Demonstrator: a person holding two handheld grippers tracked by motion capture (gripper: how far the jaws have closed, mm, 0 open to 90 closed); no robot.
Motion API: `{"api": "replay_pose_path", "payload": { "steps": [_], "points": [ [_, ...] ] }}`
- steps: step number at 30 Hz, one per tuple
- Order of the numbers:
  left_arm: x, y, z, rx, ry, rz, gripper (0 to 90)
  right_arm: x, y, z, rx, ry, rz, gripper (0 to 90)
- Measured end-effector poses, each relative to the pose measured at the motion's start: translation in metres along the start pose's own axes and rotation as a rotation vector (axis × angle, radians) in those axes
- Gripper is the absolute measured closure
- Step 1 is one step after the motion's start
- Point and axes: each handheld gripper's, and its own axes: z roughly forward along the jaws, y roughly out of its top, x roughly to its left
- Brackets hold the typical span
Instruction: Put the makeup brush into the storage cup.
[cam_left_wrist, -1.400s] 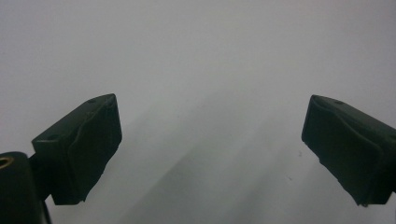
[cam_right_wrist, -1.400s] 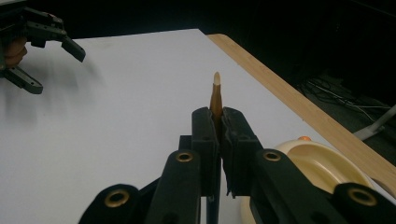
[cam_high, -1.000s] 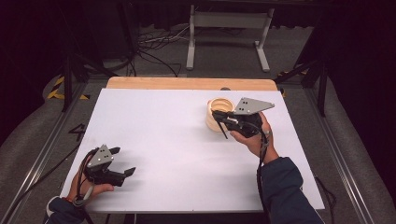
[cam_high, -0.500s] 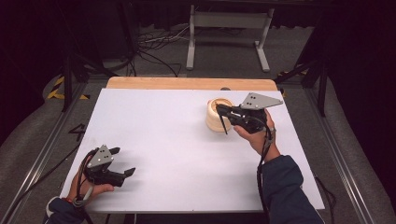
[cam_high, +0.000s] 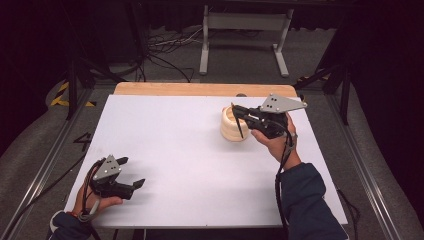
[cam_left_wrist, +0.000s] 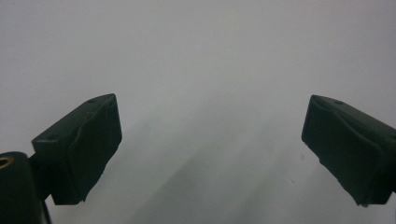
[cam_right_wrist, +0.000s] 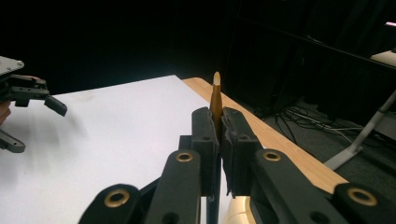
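High view, right gripper (cam_high: 239, 116) pinching wooden piece over stacked wooden bowls (cam_high: 231, 126)

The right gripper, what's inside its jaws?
The right gripper is shut on a thin tan wooden piece, whose tip sticks out above; its lower part is hidden between the jaws.

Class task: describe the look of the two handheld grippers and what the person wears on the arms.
Both the left gripper and the right gripper are black, each topped by a grey three-cornered plate with small holes. Their fingers are blocky black pads on links with brass-coloured rivets. A black cable trails from each. The person wears dark blue sleeves.
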Motion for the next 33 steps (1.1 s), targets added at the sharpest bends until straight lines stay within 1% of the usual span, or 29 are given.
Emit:
{"api": "replay_pose_path", "payload": {
  "steps": [9, 16, 21, 23, 25, 26, 29, 31, 33],
  "points": [
    [0.000, 0.000, 0.000, 0.002, 0.000, 0.003, 5.9, -0.009, 0.004, 0.001, -0.020, -0.017, 0.020, 84.9],
    [0.000, 0.000, 0.000, 0.003, -0.002, 0.002, 5.8, -0.012, 0.007, 0.003, -0.031, -0.024, 0.025, 84.8],
    [0.000, -0.001, 0.000, 0.007, -0.006, -0.005, 5.8, -0.016, 0.009, 0.004, -0.052, -0.031, 0.037, 84.8],
    [0.001, -0.001, 0.000, 0.007, -0.006, -0.003, 5.8, -0.018, 0.011, 0.004, -0.058, -0.044, 0.039, 84.8],
    [0.001, -0.001, 0.000, 0.006, -0.006, -0.002, 5.8, -0.018, 0.011, 0.004, -0.061, -0.043, 0.042, 84.9],
    [0.001, -0.001, 0.000, 0.008, -0.006, -0.001, 5.7, -0.019, 0.012, 0.004, -0.062, -0.051, 0.044, 84.9],
    [0.000, -0.001, 0.000, 0.011, -0.001, 0.011, 5.7, -0.020, 0.012, 0.004, -0.067, -0.058, 0.047, 84.9],
    [0.000, -0.001, 0.000, 0.007, -0.003, 0.007, 5.7, -0.021, 0.011, 0.005, -0.072, -0.060, 0.048, 84.9],
    [0.000, 0.000, 0.000, 0.009, -0.002, 0.008, 5.7, -0.024, 0.011, 0.007, -0.078, -0.072, 0.052, 84.9]
  ]
}}
